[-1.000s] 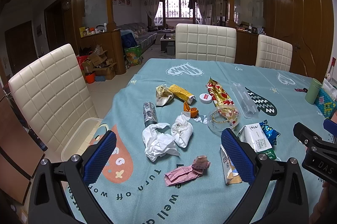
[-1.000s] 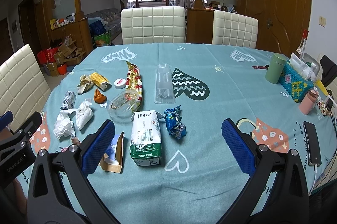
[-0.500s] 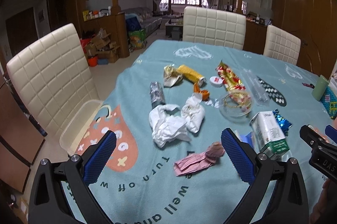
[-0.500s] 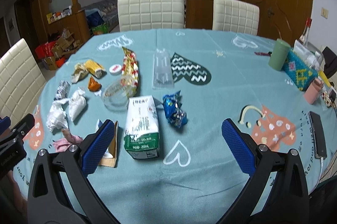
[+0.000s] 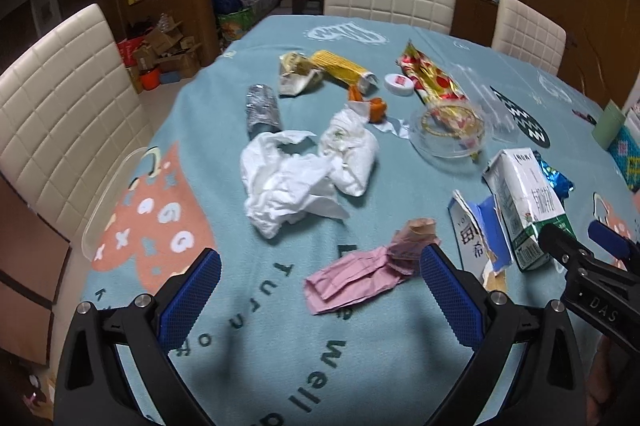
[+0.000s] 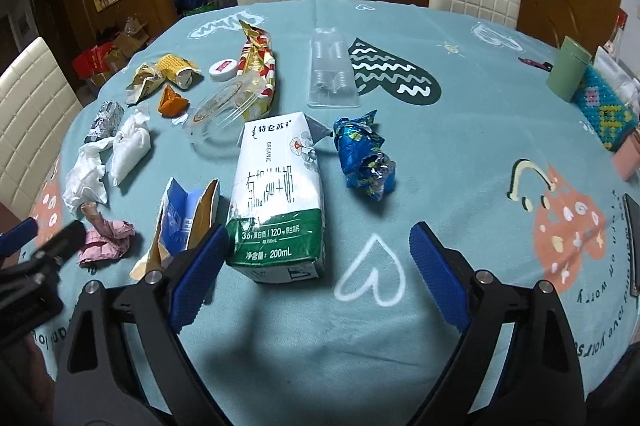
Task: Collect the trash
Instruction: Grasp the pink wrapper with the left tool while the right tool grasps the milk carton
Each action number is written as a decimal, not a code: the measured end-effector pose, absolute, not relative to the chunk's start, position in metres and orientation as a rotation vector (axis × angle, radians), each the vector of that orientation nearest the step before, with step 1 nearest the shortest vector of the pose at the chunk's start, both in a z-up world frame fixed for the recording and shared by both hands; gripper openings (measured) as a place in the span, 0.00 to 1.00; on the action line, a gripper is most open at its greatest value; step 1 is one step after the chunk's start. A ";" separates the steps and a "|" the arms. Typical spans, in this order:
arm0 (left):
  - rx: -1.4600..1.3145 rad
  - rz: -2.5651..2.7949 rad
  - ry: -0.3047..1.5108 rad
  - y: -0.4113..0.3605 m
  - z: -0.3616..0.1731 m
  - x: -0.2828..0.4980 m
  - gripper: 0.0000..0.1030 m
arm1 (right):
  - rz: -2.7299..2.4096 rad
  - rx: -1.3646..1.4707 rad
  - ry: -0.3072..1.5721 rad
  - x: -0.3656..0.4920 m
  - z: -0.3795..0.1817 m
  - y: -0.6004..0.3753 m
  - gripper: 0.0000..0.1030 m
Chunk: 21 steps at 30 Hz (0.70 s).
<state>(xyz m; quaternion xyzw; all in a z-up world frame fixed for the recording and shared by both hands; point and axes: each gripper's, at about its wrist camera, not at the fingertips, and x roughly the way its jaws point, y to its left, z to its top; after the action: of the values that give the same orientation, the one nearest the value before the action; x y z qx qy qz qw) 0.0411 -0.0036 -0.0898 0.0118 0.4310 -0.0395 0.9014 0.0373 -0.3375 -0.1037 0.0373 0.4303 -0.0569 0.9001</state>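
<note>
Trash lies scattered on the teal tablecloth (image 5: 224,114). My left gripper (image 5: 320,290) is open and empty, low over the cloth, with a crumpled pink paper (image 5: 360,274) between its fingers and white tissues (image 5: 292,182) just beyond. My right gripper (image 6: 316,274) is open and empty, with a white and green milk carton (image 6: 276,194) lying just ahead between its fingers. A torn blue carton (image 6: 180,218) lies left of it and a crumpled blue foil wrapper (image 6: 364,158) to the right.
Farther off lie a clear plastic lid (image 6: 224,106), a red-gold wrapper (image 6: 256,66), a clear plastic tray (image 6: 332,70), a yellow wrapper (image 5: 344,70), a silver foil roll (image 5: 262,106) and a white cap (image 5: 398,84). A green cup (image 6: 568,74), knitted box (image 6: 604,114) and phone (image 6: 634,246) sit right. Chairs surround the table.
Both grippers have moved down and forward toward the table. The pink paper now sits between the left fingers and the milk carton close before the right ones. Both stay open.
</note>
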 end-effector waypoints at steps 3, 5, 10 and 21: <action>0.044 -0.096 0.896 -0.013 -0.091 0.046 0.95 | -0.087 0.080 0.893 0.040 -0.105 -0.336 0.85; 0.052 -0.104 0.904 -0.017 -0.094 0.051 0.95 | -0.065 0.081 0.894 0.041 -0.105 -0.335 0.84; 0.062 -0.103 0.947 -0.023 -0.108 0.060 0.95 | -0.037 0.072 0.905 0.045 -0.110 -0.330 0.83; 0.063 -0.132 0.965 -0.027 -0.117 0.066 0.67 | -0.023 0.093 0.963 0.053 -0.126 -0.329 0.53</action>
<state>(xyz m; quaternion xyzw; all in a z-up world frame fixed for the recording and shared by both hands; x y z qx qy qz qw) 0.0658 -0.0272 -0.1166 0.0304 0.4636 -0.0632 0.8833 0.0527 -0.3293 -0.1257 0.0446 0.4627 -0.0111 0.8853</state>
